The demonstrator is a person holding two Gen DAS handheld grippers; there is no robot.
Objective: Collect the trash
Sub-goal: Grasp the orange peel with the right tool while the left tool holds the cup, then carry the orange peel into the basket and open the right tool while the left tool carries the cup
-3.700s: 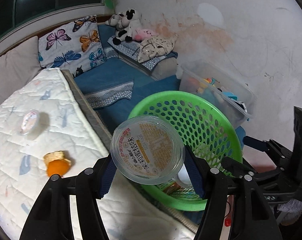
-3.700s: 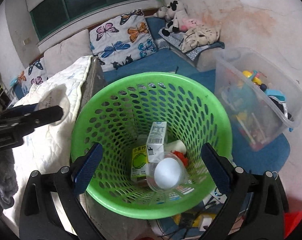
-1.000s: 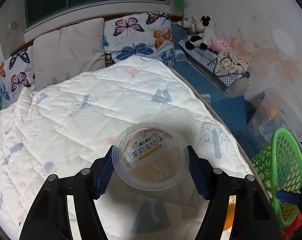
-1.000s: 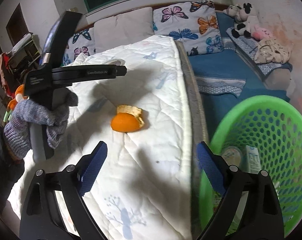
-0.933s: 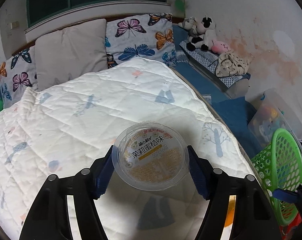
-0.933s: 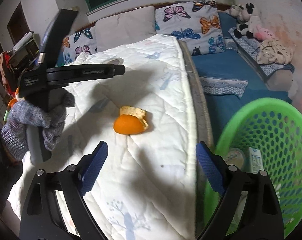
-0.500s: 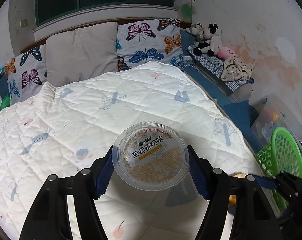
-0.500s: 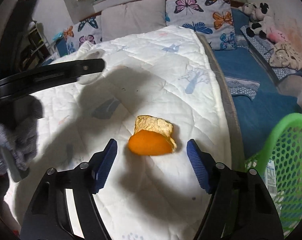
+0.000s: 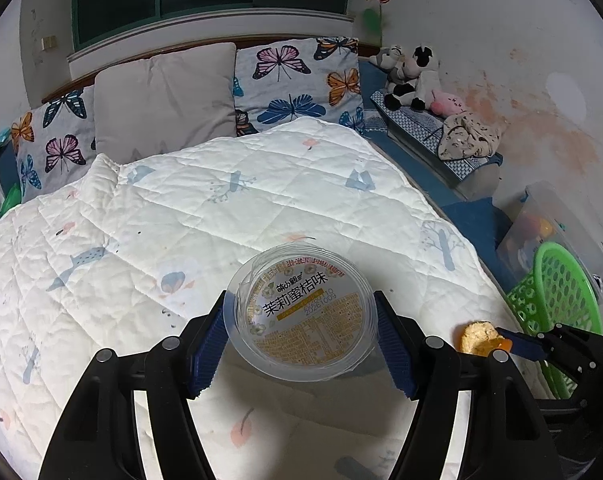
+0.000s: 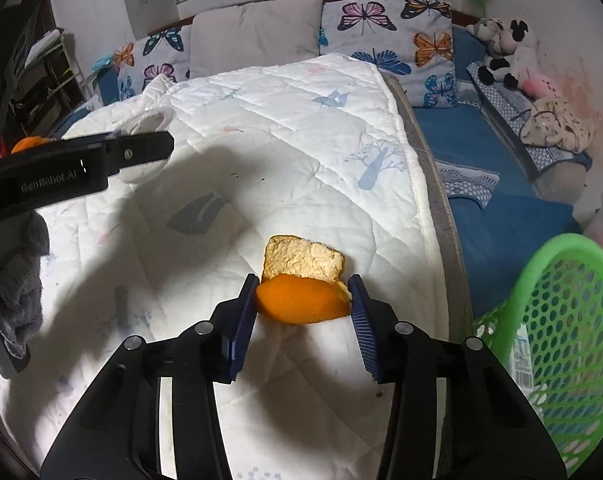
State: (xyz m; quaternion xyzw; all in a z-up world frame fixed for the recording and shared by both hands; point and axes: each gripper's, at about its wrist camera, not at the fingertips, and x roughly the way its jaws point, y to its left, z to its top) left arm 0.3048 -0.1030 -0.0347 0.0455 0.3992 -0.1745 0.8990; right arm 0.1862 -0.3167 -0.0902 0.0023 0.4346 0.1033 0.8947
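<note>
Left wrist view: left gripper (image 9: 301,326) is holding a clear plastic cup (image 9: 304,311) by its sides, jaws closed onto it, printed lid facing the camera, hanging over the bed (image 9: 229,216). Right of it, the right gripper (image 10: 303,304) is bracketing the orange peel (image 10: 302,286) lying on the quilt near the mattress edge; jaws are narrowed so both pads are touching or almost touching the peel, can't tell if it's actually pinched. Green basket (image 10: 557,320) is sitting on the floor just beside the bed, far right, some trash already inside.

Risks, my read: the peel is curled and soft, so a squeeze could be folding it and letting it slip out mid-carry; pads riding low could be snagging the quilt and dragging fabric up with it. The cup wall is thin and smooth, so too much grip could be buckling it and too little could be dropping it.

Surface is a soft white quilted cover, giving under load. Butterfly pillows (image 9: 297,76) at the headboard, stuffed toys (image 9: 411,76) along the stained wall, a clear storage bin (image 9: 549,232) behind the basket.
</note>
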